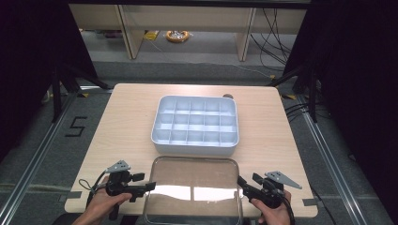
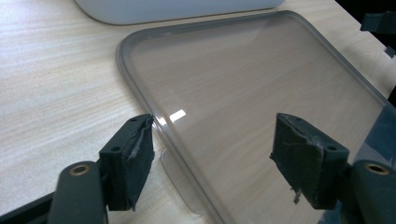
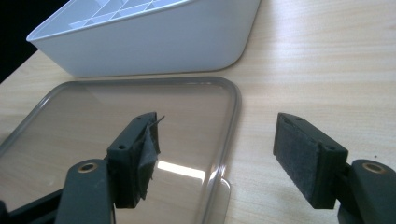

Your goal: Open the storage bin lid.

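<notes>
While lid (image 1: 193, 187) lies flat, grippers flank edges.

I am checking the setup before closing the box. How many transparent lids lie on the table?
1. The clear lid lies flat at the near table edge, in front of the white divided box, between the open left gripper and the open right gripper.

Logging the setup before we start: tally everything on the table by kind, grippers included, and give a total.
White compartment box: 1
Clear lid: 1
Grippers, left gripper and right gripper, both open: 2
Total: 4
</notes>
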Demonstrator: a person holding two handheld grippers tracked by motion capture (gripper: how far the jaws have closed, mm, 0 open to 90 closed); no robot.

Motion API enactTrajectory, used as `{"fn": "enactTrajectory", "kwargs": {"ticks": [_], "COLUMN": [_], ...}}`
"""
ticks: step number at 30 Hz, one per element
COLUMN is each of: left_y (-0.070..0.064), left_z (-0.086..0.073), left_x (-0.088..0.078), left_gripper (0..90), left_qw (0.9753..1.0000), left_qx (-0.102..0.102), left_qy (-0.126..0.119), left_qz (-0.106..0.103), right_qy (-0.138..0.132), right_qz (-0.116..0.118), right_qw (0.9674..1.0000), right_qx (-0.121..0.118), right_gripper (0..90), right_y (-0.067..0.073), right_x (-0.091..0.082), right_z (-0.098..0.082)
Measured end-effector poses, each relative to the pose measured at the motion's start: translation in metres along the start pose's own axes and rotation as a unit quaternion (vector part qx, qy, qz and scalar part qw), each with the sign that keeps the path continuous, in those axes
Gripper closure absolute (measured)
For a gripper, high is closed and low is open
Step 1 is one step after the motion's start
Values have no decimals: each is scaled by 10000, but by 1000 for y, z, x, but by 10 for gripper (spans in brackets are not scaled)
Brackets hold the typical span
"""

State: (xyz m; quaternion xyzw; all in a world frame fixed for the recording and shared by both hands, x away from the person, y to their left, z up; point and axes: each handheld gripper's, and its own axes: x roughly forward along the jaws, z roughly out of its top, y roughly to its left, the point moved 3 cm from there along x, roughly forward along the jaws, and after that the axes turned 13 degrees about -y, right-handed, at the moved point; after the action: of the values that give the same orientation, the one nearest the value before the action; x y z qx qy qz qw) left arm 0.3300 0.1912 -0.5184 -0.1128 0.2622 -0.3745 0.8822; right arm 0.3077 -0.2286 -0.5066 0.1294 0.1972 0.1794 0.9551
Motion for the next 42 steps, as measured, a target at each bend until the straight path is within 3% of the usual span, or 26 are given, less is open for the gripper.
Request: {"fn": "enactTrajectory", "kwargs": {"ticks": [4, 5, 7, 11, 12, 13, 15, 17, 23, 26, 27, 29, 30, 31, 33, 34, 35, 36, 37, 39, 41, 42], "left_y": [-2, -2, -3, -4, -5, -4, -3, -3, -1, -1, -2, -4, -4, -5, -6, -6, -7, -8, -9, -10, -10, -11], "left_z": [1, 1, 1, 2, 3, 3, 3, 3, 1, -1, -2, -4, -5, -6, -8, -8, -8, -9, -10, -11, -12, -12], "left_x": [-1, 0, -1, -3, -3, -4, -5, -7, -12, -15, -16, -16, -16, -17, -18, -19, -19, -21, -22, -25, -28, -30], "left_gripper": [252, 249, 240, 218, 208, 199, 184, 169, 146, 146, 146, 146, 146, 146, 147, 147, 149, 151, 152, 154, 155, 155], "left_qw": [9999, 9998, 9997, 9994, 9995, 9994, 9993, 9993, 9991, 9991, 9991, 9987, 9986, 9985, 9984, 9980, 9978, 9980, 9980, 9982, 9980, 9981], "left_qx": [159, 178, 168, 265, 226, 216, 225, 197, 226, 230, 239, 255, 271, 309, 391, 475, 507, 494, 490, 454, 483, 487], "left_qy": [-25, -76, -96, -175, -225, -211, -232, -249, -299, -295, -275, -257, -296, -248, -210, -200, -233, -201, -253, -240, -261, -248], "left_qz": [-57, -85, -121, -109, -91, -146, -175, -211, -201, -209, -204, -359, -353, -384, -355, -377, -345, -332, -322, -306, -306, -272], "right_qy": [62, 41, -49, 66, 90, -50, 58, -5, 45, -11, 19, -13, 14, 37, 46, 74, 87, 139, 220, 126, 184, 141], "right_qz": [32, 41, 163, 101, 65, 134, 107, 116, 104, 116, 50, 120, 129, 115, 172, 234, 250, 199, 158, 327, 212, 263], "right_qw": [10000, 9998, 9994, 9989, 9992, 9992, 9998, 9993, 9991, 9994, 9999, 9994, 9998, 9995, 9997, 9993, 9994, 9995, 9996, 9990, 9993, 9995], "right_qx": [38, -185, -286, -454, -388, -365, -163, -357, -409, -311, -114, -318, -119, -287, -170, -276, -208, -209, -50, -260, -250, -99], "right_gripper": [314, 313, 311, 306, 305, 303, 300, 289, 281, 277, 275, 275, 275, 275, 273, 272, 273, 272, 272, 272, 273, 273], "right_y": [6, 3, 5, 7, 8, 8, 12, 8, 8, 8, 11, 7, 11, 9, 11, 10, 12, 14, 17, 16, 17, 19], "right_x": [-2, -2, 0, -4, -5, -4, -8, -9, -19, -22, -25, -27, -30, -30, -32, -33, -35, -36, -39, -38, -42, -43], "right_z": [0, 1, 0, 1, 1, 0, -1, -2, -5, -7, -8, -10, -11, -12, -15, -16, -17, -19, -20, -21, -22, -23]}}
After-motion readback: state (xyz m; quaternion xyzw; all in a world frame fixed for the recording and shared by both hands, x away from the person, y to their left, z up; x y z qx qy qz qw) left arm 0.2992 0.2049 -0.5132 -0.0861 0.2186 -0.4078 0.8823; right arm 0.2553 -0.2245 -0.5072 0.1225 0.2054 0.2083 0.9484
